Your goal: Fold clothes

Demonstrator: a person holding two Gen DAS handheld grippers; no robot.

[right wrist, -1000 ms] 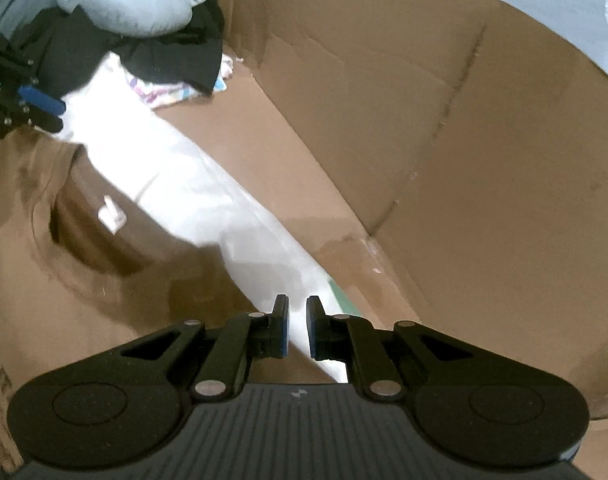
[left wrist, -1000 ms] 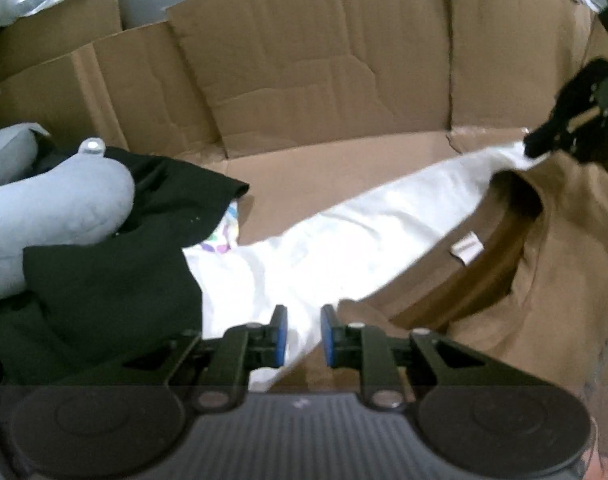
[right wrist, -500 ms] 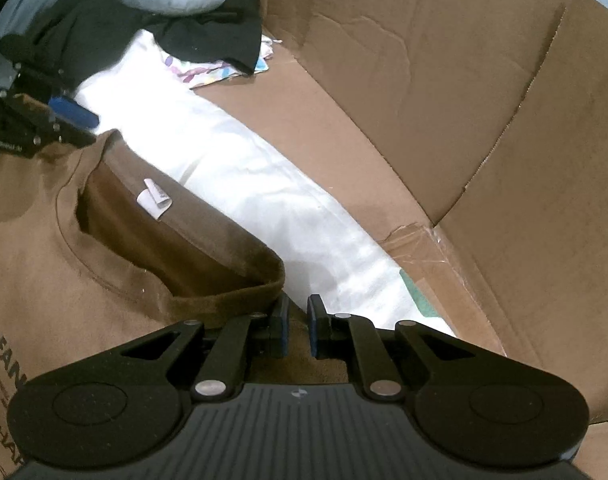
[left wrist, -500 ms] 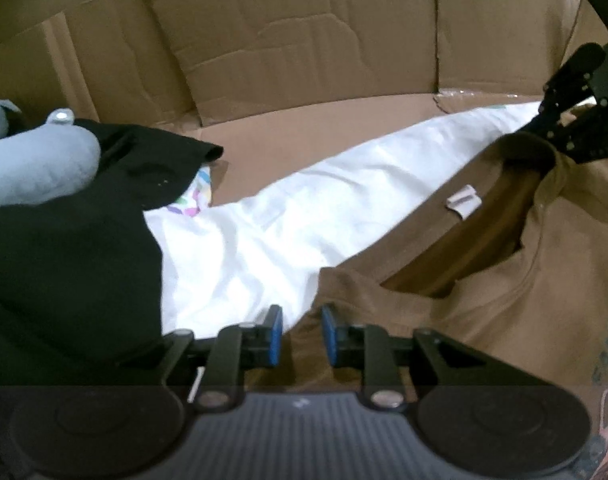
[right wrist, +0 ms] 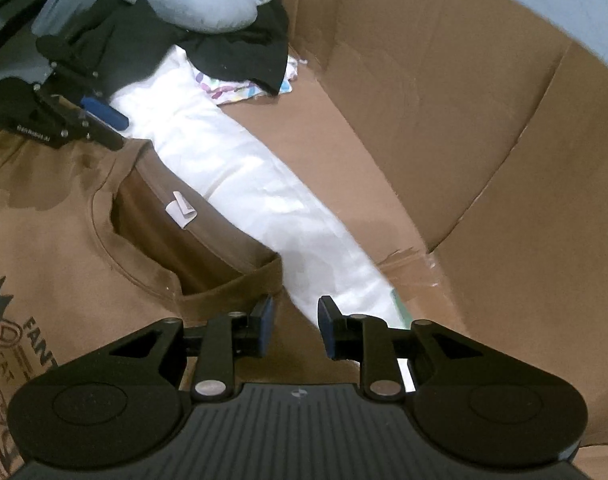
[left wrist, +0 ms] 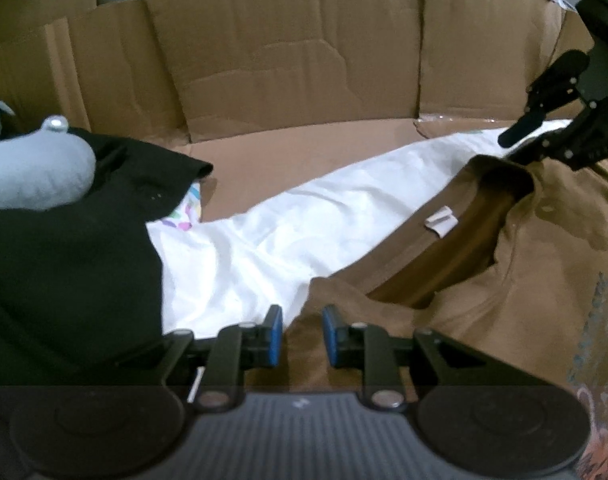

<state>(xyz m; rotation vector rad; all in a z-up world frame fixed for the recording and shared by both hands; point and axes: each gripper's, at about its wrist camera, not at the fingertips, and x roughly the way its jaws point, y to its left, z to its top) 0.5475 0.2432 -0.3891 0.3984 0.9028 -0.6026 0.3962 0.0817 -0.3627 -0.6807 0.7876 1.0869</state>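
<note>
We see the brown T-shirt (left wrist: 524, 288) lying collar-up, its neckline running between our two tools: left hand-held gripper (left wrist: 301, 336) and right hand-held gripper (right wrist: 293, 326) each stand apart at opposite shoulder edges, equally near.

One brown t-shirt (left wrist: 524, 280) with one white neck tag (left wrist: 440, 221). One white cloth (left wrist: 287, 236). One black garment (left wrist: 63, 248). One patterned cloth (right wrist: 239, 88), partly hidden. One grey-blue padded thing (left wrist: 31, 176). Two grippers: left gripper (left wrist: 301, 334), right gripper (right wrist: 293, 326). One cardboard surround (left wrist: 287, 64).
</note>
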